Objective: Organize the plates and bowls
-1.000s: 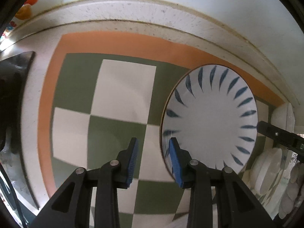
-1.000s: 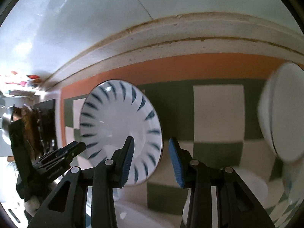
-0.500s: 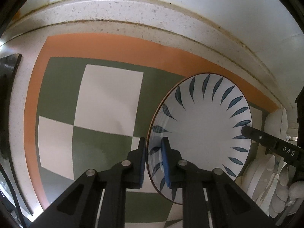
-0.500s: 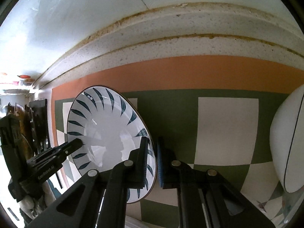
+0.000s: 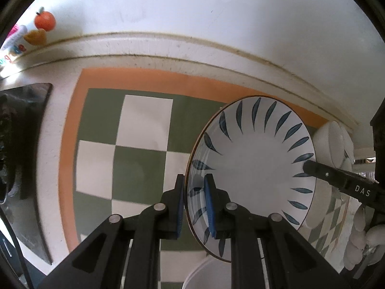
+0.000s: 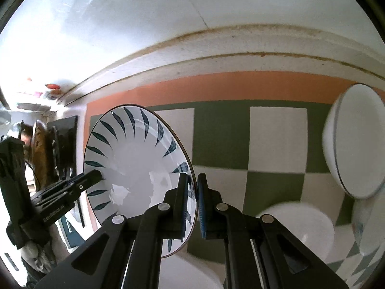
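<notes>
A white plate with blue leaf marks [image 5: 255, 166] [image 6: 134, 166] hangs above the checkered mat, held by both grippers on opposite rims. My left gripper [image 5: 194, 204] is shut on its left rim, blue pads either side of the edge. My right gripper [image 6: 192, 204] is shut on the right rim. Each gripper's black tip shows across the plate in the other view. A plain white plate [image 6: 356, 142] with a thin dark rim sits to the right, and a white bowl [image 6: 298, 231] lies below it.
The green, white and orange checkered mat [image 5: 144, 125] covers a speckled counter against a white wall. A dark tray [image 5: 28, 163] lies at the left. White dishes [image 5: 336, 142] stack at the right. A clear tub rim [image 5: 207, 274] shows below. An orange toy [image 5: 44, 20] sits far left.
Both grippers closed from open onto the leaf plate's opposite rims, then lifted it off the mat; the mat and counter now look farther away.
</notes>
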`<state>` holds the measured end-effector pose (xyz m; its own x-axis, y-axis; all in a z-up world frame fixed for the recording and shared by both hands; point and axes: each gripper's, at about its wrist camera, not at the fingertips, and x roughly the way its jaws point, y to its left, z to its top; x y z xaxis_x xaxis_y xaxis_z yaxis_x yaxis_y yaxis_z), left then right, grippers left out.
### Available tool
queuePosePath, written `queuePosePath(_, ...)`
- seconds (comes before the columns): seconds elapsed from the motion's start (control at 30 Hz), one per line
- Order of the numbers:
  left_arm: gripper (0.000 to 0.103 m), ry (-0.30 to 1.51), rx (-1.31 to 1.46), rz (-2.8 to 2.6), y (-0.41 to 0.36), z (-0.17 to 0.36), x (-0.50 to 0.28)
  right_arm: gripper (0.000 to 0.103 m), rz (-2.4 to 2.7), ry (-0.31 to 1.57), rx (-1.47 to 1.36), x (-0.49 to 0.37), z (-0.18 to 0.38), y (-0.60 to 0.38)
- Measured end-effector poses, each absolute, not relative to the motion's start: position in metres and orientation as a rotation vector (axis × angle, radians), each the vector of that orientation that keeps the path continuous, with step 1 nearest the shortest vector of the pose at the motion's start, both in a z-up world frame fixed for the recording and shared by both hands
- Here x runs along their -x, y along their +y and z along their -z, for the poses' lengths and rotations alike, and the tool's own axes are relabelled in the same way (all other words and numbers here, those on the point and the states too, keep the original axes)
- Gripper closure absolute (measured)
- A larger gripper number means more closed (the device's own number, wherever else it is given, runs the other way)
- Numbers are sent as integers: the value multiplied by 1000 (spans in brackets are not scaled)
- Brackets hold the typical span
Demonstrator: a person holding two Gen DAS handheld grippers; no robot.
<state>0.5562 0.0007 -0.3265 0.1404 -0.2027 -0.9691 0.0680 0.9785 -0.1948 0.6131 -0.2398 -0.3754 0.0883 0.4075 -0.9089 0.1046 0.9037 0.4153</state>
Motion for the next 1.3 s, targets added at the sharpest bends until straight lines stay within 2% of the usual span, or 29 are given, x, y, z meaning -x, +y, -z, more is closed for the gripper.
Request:
queuePosePath(0.23, 89, 1387, 74, 238, 0, 299, -517, 94, -241, 1448, -414, -561, 345, -235)
queuePosePath(0.43, 89, 1403, 34, 289, -5, 301, -467, 94, -225, 1458, -448, -498, 343, -239)
queuePosePath(0.77, 89, 1474, -43, 332, -14, 332, -412, 94, -174, 1491, -496, -417, 371, -240)
queuePosePath(1.3, 88, 1528, -79, 312, -24, 368, -399, 94, -135, 1545, -497, -394, 414, -239)
